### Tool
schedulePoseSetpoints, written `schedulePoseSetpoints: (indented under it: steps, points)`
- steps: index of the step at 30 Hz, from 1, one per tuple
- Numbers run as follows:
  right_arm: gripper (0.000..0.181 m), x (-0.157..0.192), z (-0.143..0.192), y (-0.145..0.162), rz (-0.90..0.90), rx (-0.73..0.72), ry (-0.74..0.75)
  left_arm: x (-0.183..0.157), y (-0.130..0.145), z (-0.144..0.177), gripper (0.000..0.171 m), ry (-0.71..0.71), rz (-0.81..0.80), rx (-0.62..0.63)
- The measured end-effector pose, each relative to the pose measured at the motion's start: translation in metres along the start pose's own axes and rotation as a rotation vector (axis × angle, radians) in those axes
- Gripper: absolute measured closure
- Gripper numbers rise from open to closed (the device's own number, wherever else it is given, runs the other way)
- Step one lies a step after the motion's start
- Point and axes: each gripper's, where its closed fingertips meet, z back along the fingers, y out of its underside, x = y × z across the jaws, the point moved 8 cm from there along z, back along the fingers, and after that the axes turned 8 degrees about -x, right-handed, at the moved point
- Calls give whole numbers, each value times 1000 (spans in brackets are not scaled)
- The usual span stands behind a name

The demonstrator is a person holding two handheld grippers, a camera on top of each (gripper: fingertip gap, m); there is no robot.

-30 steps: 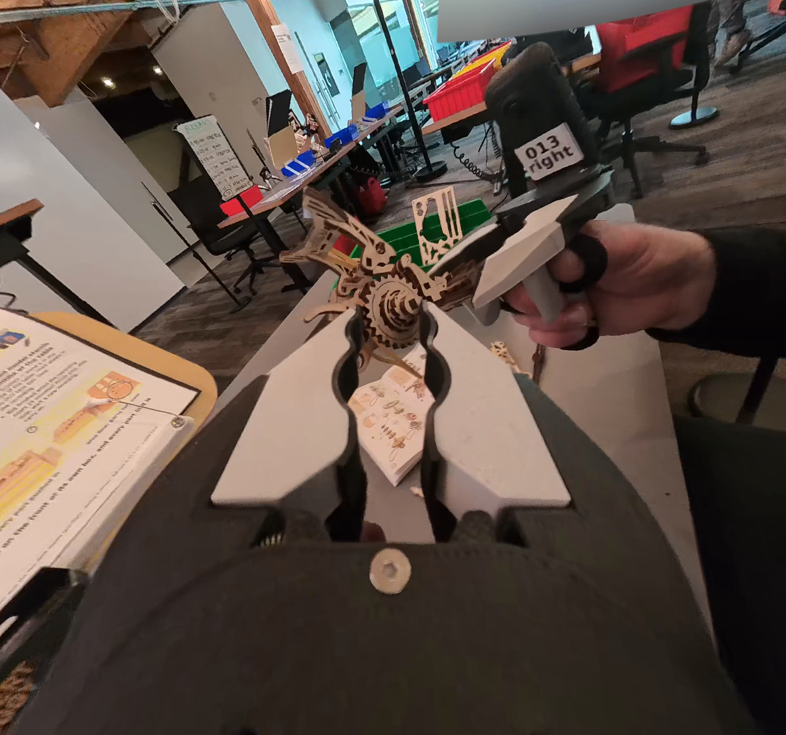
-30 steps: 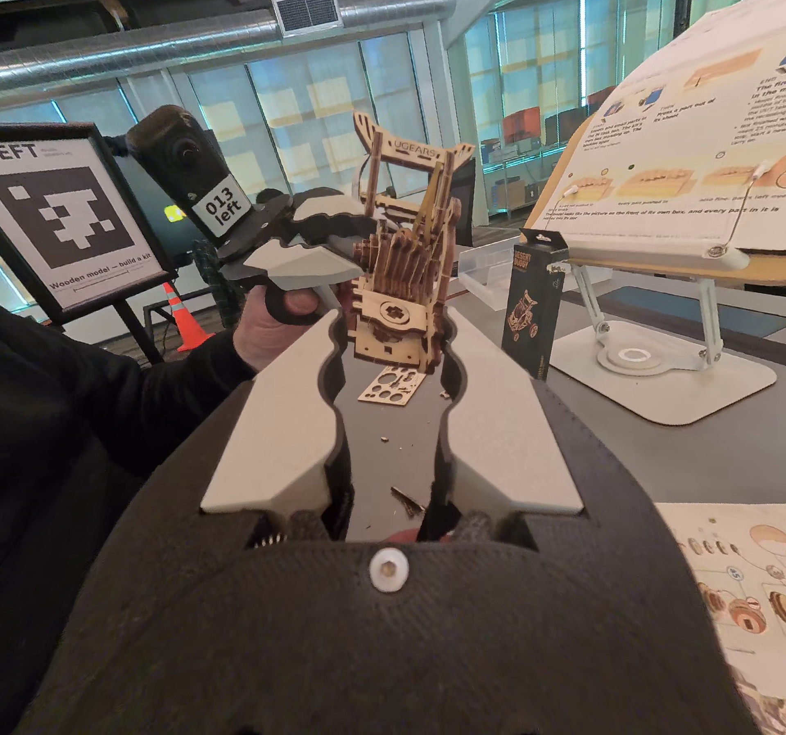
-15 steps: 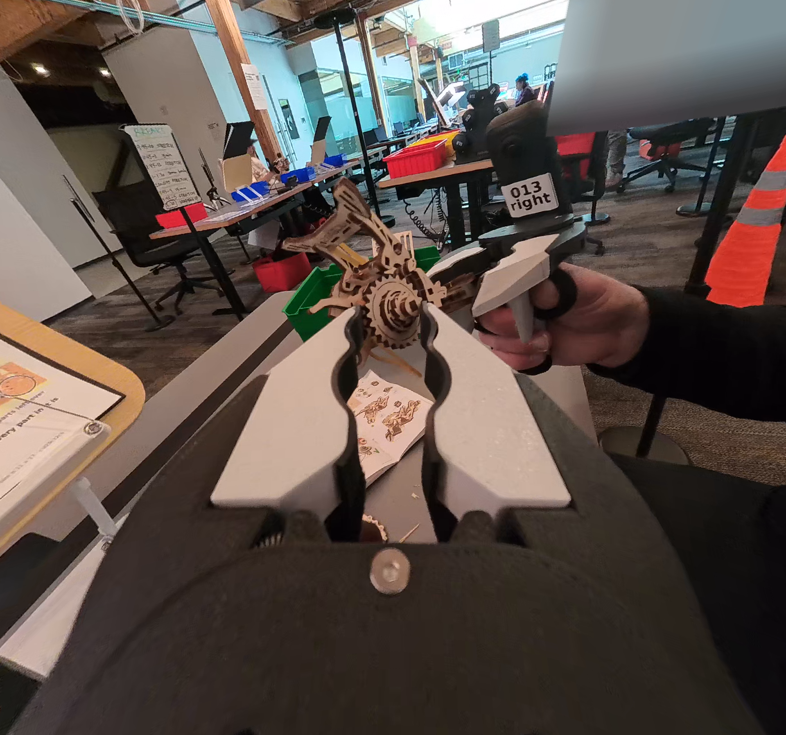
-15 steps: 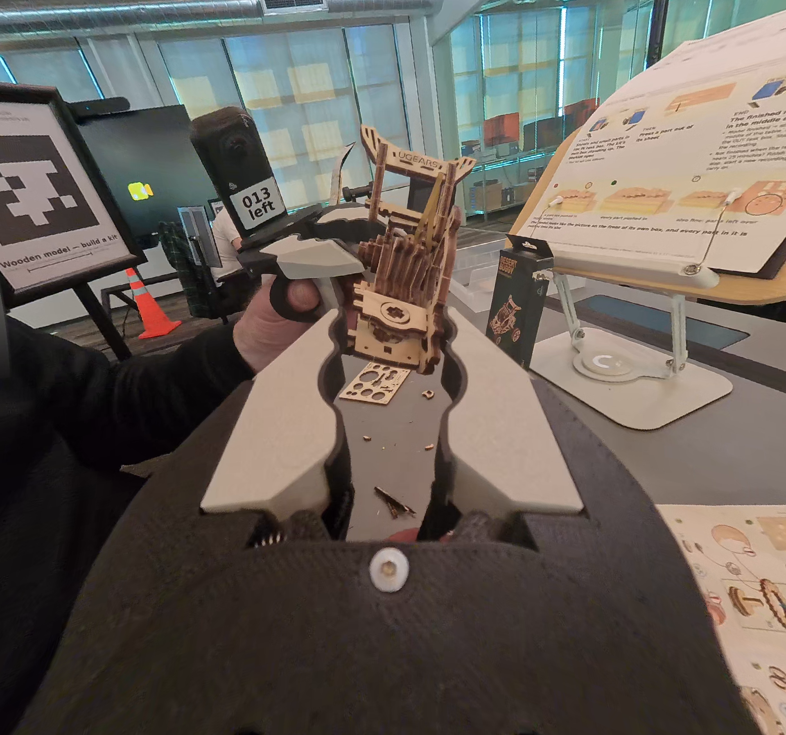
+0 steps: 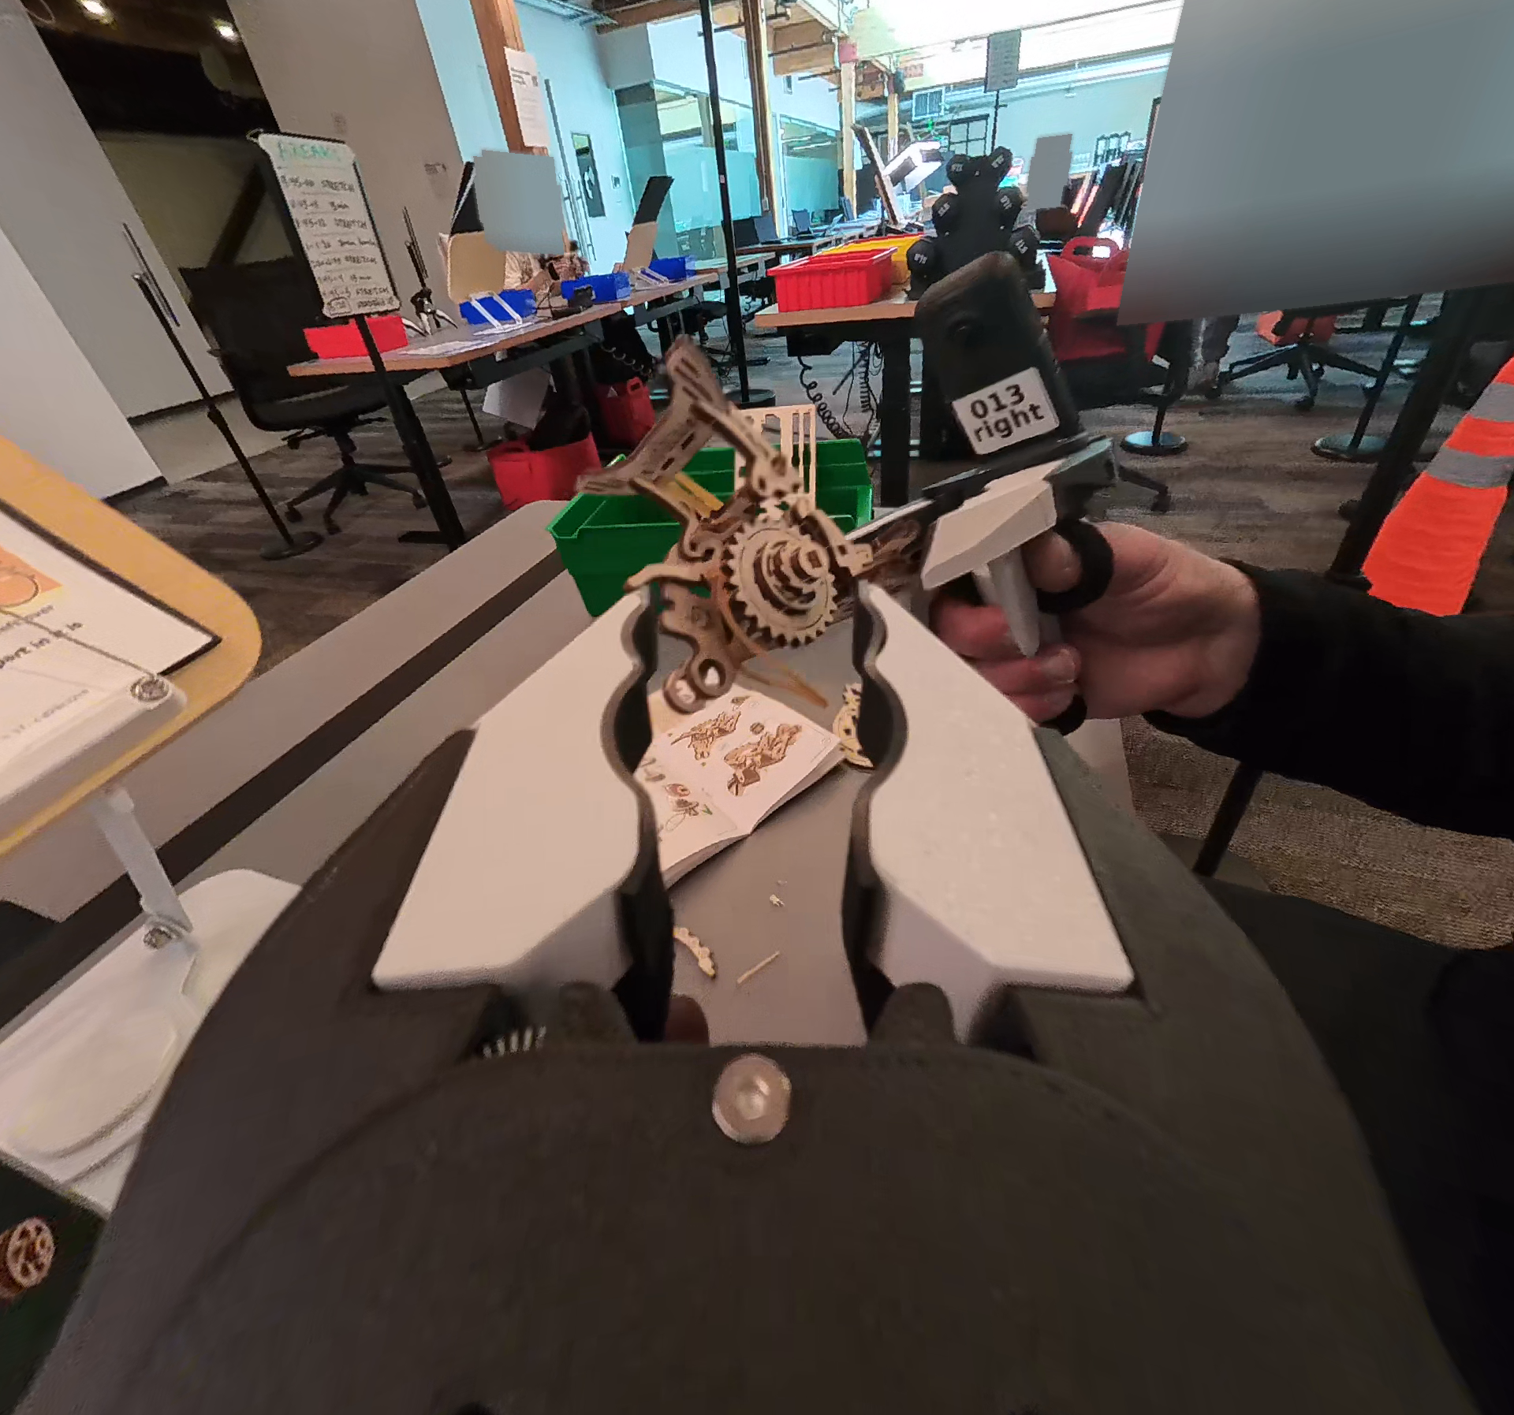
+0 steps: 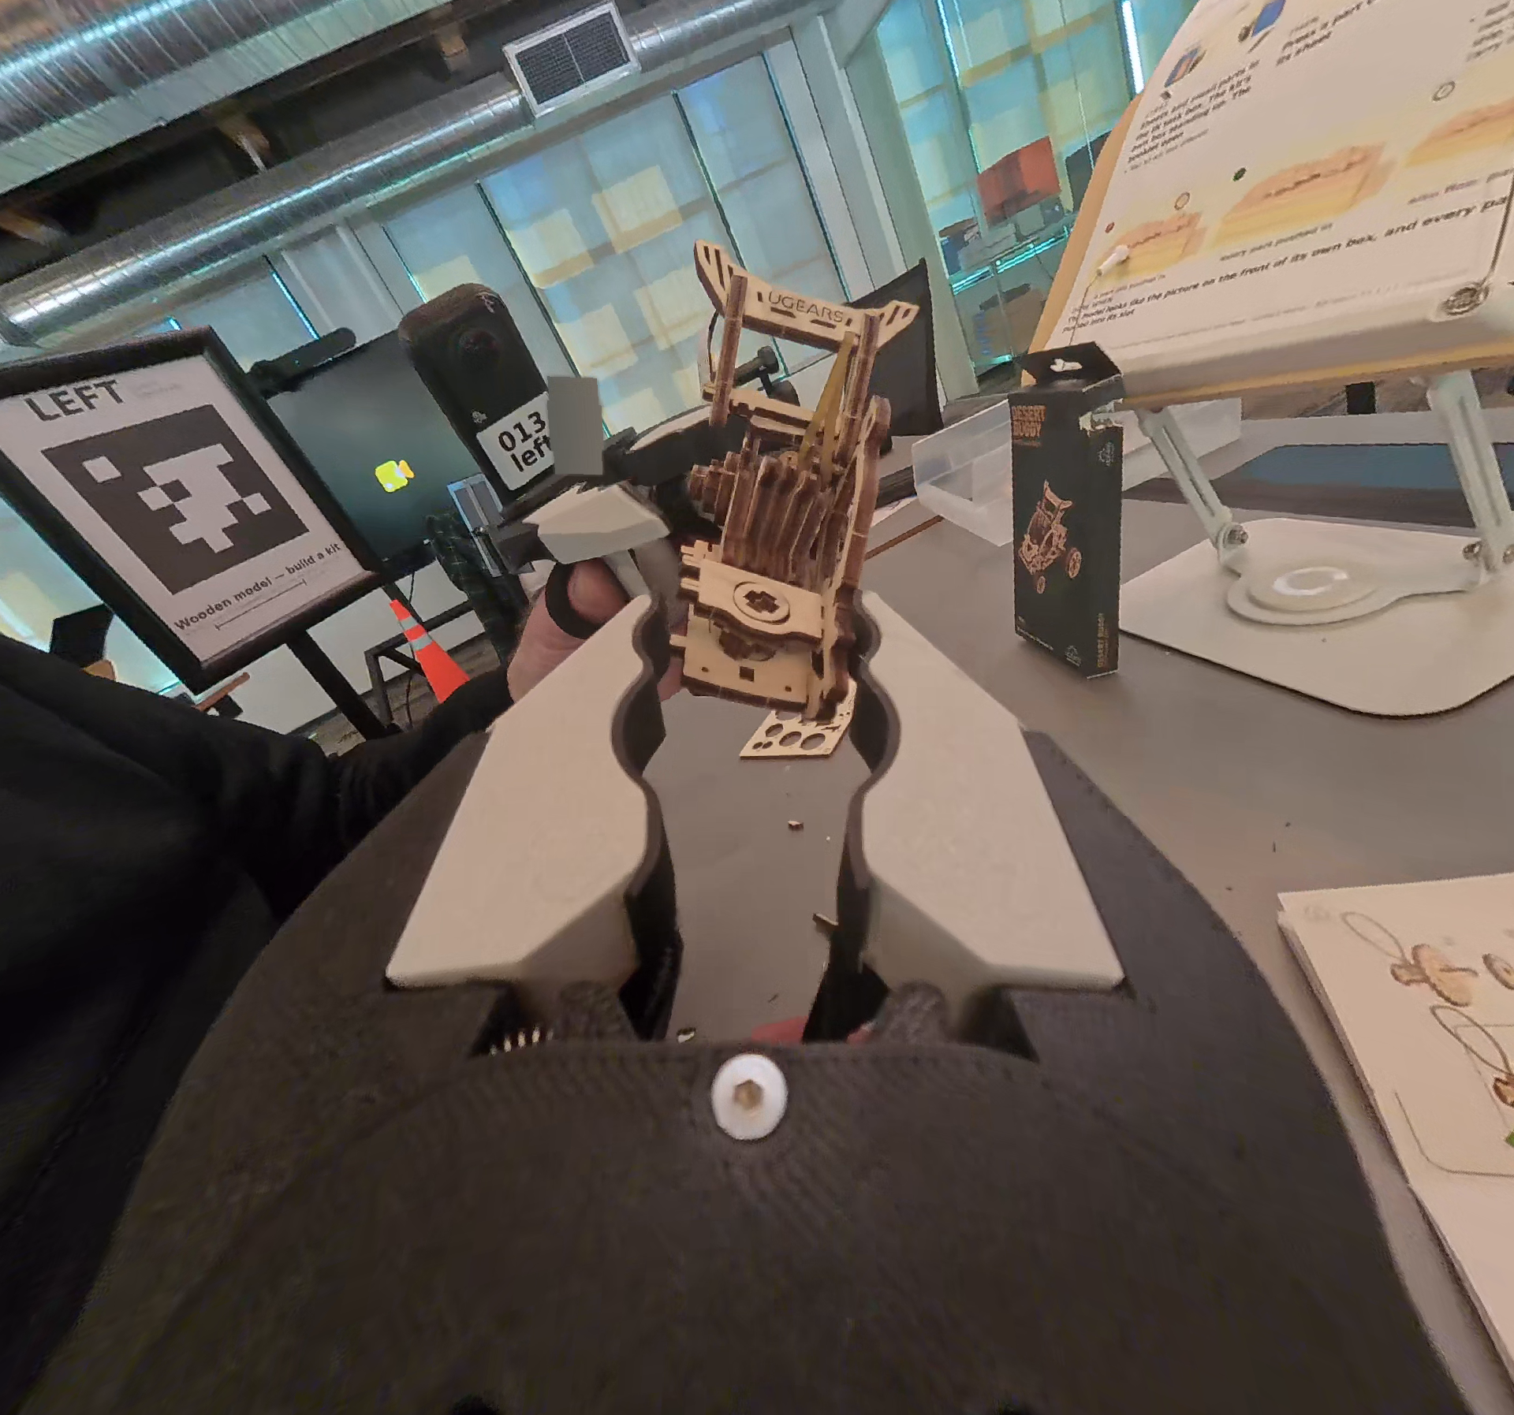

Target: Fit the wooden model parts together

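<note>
Both grippers close on the same wooden model [image 5: 758,565], held in the air above the grey table [image 6: 1147,786]. From the left wrist view, the left gripper [image 5: 754,614] pinches the model's geared side between its fingertips, with a large toothed wheel facing the camera. Beyond the model, the right gripper [image 5: 909,532] comes in from the right, clamped on the model's far end, with a person's hand [image 5: 1139,638] around its handle. In the right wrist view, the right gripper [image 6: 758,638] grips the model's [image 6: 770,540] blocky lower part, and the left gripper [image 6: 655,532] meets it from the left. Under the model, an open instruction booklet [image 5: 737,761] and a punched-out wooden sheet [image 6: 799,737] lie on the table. Right of the model stands a dark kit box [image 6: 1062,532], upright.
</note>
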Motion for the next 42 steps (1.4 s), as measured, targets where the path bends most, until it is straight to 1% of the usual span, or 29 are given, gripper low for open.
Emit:
schedulePoseSetpoints:
  steps: [3, 6, 9, 14, 15, 17, 19, 26, 29, 32, 35, 38, 42]
  points:
    - [141, -2, 2, 1, -22, -8, -21, 6, 5, 7, 120, -6, 77, -15]
    - [141, -4, 3, 3, -62, -32, -72, 12, 12, 9, 108, 19, 228, -49]
    - [141, -6, 2, 9, -102, -47, -108, 14, 19, 6, 101, 85, 408, -128]
    - [141, -7, -1, 18, -147, -86, -169, 10, 32, -4, 103, 168, 551, -175]
    - [141, -6, -1, 19, -146, -86, -182, 10, 33, -5, 107, 185, 565, -181]
    - [141, -5, -3, 21, -144, -93, -202, 8, 33, -5, 118, 228, 585, -206]
    - [141, -5, -3, 22, -142, -105, -215, 6, 32, -6, 125, 253, 598, -229]
    - [141, -8, -3, 26, -148, -118, -244, 5, 35, -5, 127, 272, 566, -240]
    - [141, -9, -2, 28, -145, -121, -249, 5, 35, -5, 126, 271, 541, -233]
    - [140, -10, -2, 30, -158, -136, -249, 3, 34, -6, 124, 240, 468, -188]
    - [140, -10, -1, 31, -142, -144, -233, 4, 36, -6, 123, 243, 472, -179]
    - [140, -9, -3, 32, -142, -126, -225, 8, 41, -3, 115, 241, 496, -185]
    - [141, -11, -1, 32, -143, -114, -221, 13, 41, 6, 106, 237, 479, -170]
